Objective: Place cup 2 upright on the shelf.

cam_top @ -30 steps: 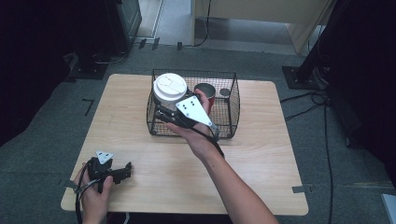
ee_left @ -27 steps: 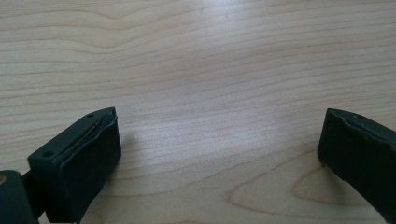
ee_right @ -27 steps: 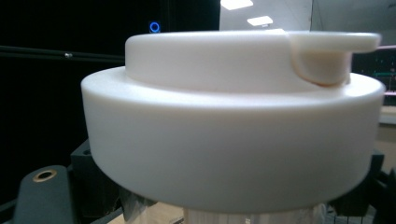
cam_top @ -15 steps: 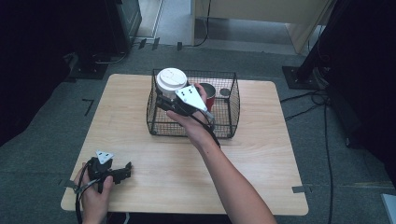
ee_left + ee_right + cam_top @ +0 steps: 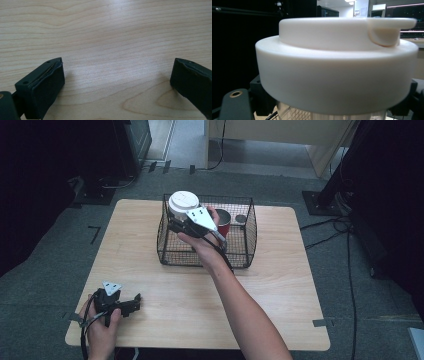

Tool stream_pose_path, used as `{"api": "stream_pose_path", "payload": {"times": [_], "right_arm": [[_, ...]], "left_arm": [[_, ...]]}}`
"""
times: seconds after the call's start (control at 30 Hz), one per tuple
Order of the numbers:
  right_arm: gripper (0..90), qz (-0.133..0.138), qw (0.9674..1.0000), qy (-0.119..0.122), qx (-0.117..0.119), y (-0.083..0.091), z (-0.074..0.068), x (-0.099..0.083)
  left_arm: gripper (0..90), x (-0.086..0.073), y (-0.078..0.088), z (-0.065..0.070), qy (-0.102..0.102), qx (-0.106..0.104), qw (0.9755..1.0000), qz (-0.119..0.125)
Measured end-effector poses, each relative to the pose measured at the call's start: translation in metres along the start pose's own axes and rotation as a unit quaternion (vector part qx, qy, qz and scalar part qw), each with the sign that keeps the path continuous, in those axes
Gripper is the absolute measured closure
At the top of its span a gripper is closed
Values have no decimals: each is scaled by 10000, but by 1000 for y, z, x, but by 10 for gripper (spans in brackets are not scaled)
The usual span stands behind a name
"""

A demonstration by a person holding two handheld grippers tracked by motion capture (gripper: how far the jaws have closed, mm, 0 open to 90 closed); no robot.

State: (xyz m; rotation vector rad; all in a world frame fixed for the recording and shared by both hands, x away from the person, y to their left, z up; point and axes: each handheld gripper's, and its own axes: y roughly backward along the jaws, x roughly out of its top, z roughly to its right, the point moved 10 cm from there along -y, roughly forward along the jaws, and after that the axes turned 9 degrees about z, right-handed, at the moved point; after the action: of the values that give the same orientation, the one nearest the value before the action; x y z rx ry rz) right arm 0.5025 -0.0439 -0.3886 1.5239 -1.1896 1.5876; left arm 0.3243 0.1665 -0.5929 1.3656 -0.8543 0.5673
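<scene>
My right gripper (image 5: 176, 223) is shut on a clear jar with a wide white lid (image 5: 183, 202), held upright over the left part of a black wire basket (image 5: 200, 256). In the right gripper view the white lid (image 5: 337, 62) looms close, with the black fingers (image 5: 260, 100) pressed on the clear body just under it. My left gripper (image 5: 131, 303) lies on the wooden table (image 5: 280, 285) near its front left corner, held by a hand. In the left gripper view its jaws stand wide open (image 5: 117, 82) over bare wood, with nothing between them.
Inside the basket stand a red cup (image 5: 225, 224) and a small dark round thing (image 5: 241, 219) toward its right side. Dark stands and cables ring the table on the grey floor.
The right hand has carried the jar farther from the person, deeper over the basket. The left gripper has stayed where it was.
</scene>
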Motion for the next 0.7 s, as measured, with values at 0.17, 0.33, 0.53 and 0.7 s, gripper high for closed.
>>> {"api": "stream_pose_path", "payload": {"times": [0.17,0.33,0.53,0.7], "right_arm": [[159,-114,9999,15,-67,-8,3,-8],[159,-205,9997,102,-74,-15,1,-17],[159,-351,9992,183,-35,-23,-4,-31],[159,-450,9987,228,-53,-28,-2,-40]], "left_arm": [[0,0,0,0,-1,0,10000,-1],[0,0,0,0,-1,0,10000,-10],[0,0,0,0,6,-1,10000,1],[0,0,0,0,7,1,10000,-5]]}}
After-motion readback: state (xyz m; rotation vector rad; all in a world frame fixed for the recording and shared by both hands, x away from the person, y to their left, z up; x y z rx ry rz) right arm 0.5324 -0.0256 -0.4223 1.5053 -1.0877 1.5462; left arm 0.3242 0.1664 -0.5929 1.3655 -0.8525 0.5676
